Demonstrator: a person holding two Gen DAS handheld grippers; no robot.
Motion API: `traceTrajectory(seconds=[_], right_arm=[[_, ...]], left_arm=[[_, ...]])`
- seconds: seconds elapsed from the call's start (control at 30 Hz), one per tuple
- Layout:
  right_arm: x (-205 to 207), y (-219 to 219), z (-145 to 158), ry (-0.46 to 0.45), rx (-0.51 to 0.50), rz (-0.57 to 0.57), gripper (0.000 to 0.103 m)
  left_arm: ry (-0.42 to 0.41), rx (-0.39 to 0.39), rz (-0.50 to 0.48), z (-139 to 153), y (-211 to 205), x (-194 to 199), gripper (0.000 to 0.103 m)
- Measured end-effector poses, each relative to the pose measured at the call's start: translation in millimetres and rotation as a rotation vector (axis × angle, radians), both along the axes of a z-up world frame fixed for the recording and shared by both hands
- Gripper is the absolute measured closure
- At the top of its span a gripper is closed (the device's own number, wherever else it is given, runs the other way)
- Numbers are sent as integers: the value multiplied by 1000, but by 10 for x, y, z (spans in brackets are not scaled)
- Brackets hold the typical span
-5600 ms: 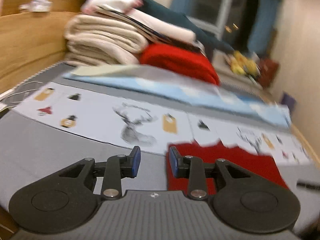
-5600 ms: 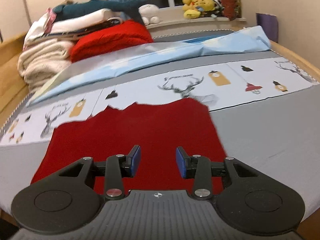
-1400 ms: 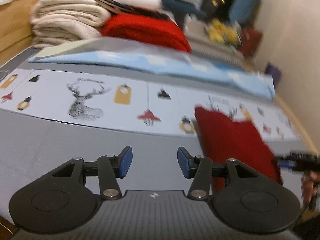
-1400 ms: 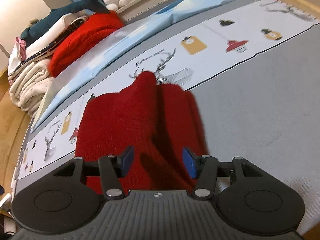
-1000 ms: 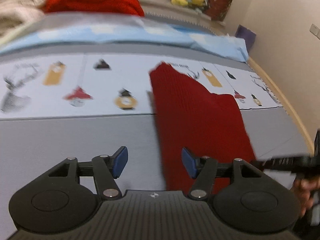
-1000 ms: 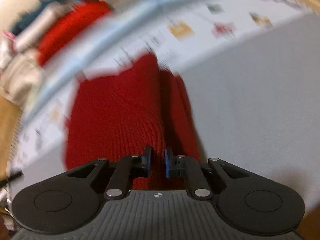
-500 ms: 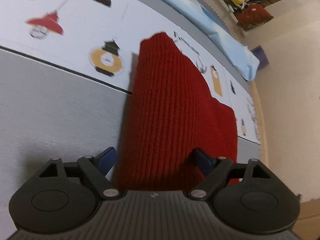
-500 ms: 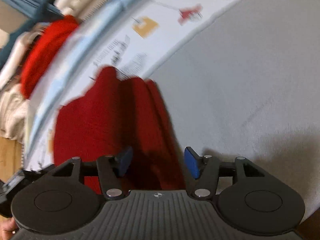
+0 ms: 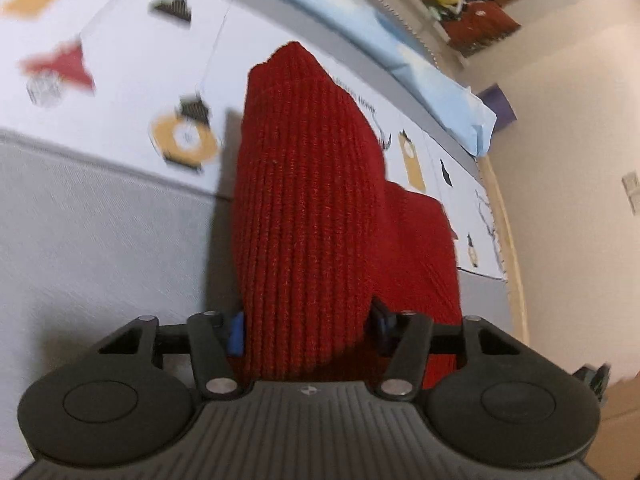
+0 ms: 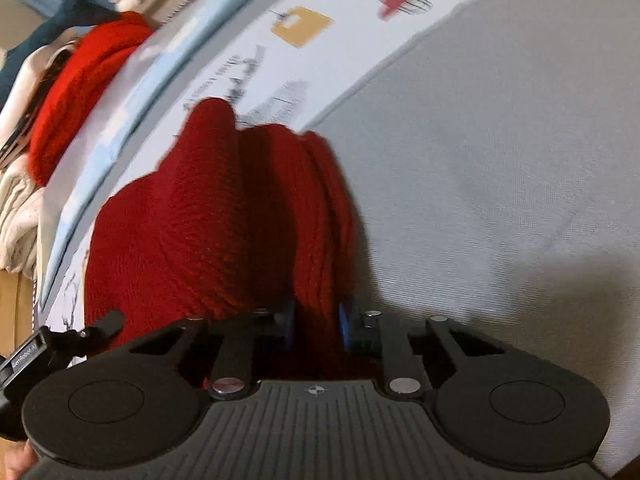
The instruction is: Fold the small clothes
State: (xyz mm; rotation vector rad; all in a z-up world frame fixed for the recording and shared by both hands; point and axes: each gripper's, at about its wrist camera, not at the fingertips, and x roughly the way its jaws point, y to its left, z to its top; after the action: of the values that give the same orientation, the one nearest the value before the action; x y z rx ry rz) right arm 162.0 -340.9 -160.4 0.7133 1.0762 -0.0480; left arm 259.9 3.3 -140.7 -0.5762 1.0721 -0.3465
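Note:
A red ribbed knit garment [image 9: 304, 208] lies bunched in long folds on the bed. My left gripper [image 9: 306, 330] has its jaws wide apart around the near end of a thick fold, the blue pads at either side of it. In the right wrist view the same garment [image 10: 208, 216] rises in folds, and my right gripper [image 10: 316, 326] is closed on a narrow fold at its near right edge. The left gripper's body [image 10: 48, 348] shows at the lower left of the right wrist view.
The bed has a grey sheet [image 10: 500, 160] and a white printed strip [image 9: 100, 80] with lamps and deer. A light blue cloth [image 9: 420, 80] lies beyond. A pile of folded laundry with a bright red knit [image 10: 80, 80] stands at the far left. The wooden bed edge [image 9: 508, 240] runs at the right.
My left gripper has moved forward so the red fold now sits between its open jaws. My right gripper has closed from open onto a fold of the garment.

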Motion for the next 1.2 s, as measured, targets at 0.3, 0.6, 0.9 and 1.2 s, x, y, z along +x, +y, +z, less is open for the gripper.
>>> traceTrajectory(seconds=[0.3,0.6,0.9,1.2], right_arm=[[142,922,285,-167,72,201,83],[98,1255,356,-147,-4,153,74],[96,1681,461,-260,161,289,40],[165,1934,396,-310,179,305,78]], left_arm=[[-110,209,19,627,1085,-204,35],[-173,382,112,921,1523,-696,30],[-130,371,188,689,1580,-1193,38],[-268,372,178,815,1513,-1235,34]])
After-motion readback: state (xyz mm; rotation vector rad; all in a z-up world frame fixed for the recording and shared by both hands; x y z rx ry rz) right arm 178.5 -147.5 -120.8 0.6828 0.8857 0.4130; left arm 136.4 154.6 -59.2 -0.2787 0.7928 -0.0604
